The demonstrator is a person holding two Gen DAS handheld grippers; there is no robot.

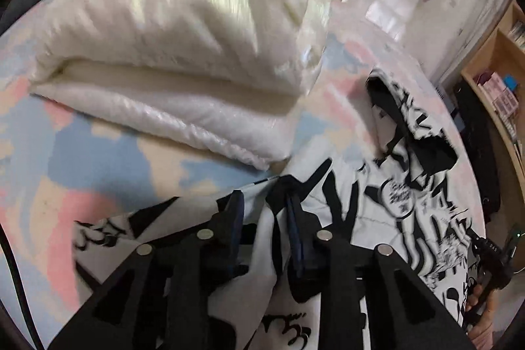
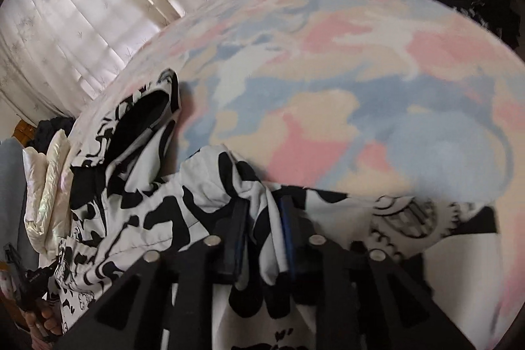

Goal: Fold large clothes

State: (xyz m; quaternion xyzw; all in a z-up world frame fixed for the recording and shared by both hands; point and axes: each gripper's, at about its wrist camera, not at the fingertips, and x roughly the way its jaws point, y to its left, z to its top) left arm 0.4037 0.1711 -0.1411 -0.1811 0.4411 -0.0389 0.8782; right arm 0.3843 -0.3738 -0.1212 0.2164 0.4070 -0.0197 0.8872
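- A large white hooded garment printed with bold black graphic marks (image 1: 387, 202) lies spread on a bed covered by a fleecy blanket in pastel pink, blue and cream patches (image 1: 82, 159).
- The cloth is rumpled, with folds and ridges near both grippers; a round black-and-white badge print shows on its chest in the left wrist view.
- Its hood, lined in black (image 2: 137, 117), lies open at the far end, toward the sheer white curtains (image 2: 82, 5).
- The garment's long axis runs from the near edge, where both grippers sit, away to the hood.
- The left hand-held gripper (image 1: 262, 195) has its black fingers with blue pads close together, clamped on a raised fold of the printed cloth.
- The right hand-held gripper (image 2: 261, 209) is likewise narrowed onto a bunched ridge of the same cloth, which stands between its pads.
- A puffy, glossy cream-white folded quilted item (image 1: 170, 31) rests on the blanket just beside the garment, on its left.
- A wooden shelf unit holding books and boxes (image 1: 502, 81) stands beyond the bed at the right of the left wrist view.
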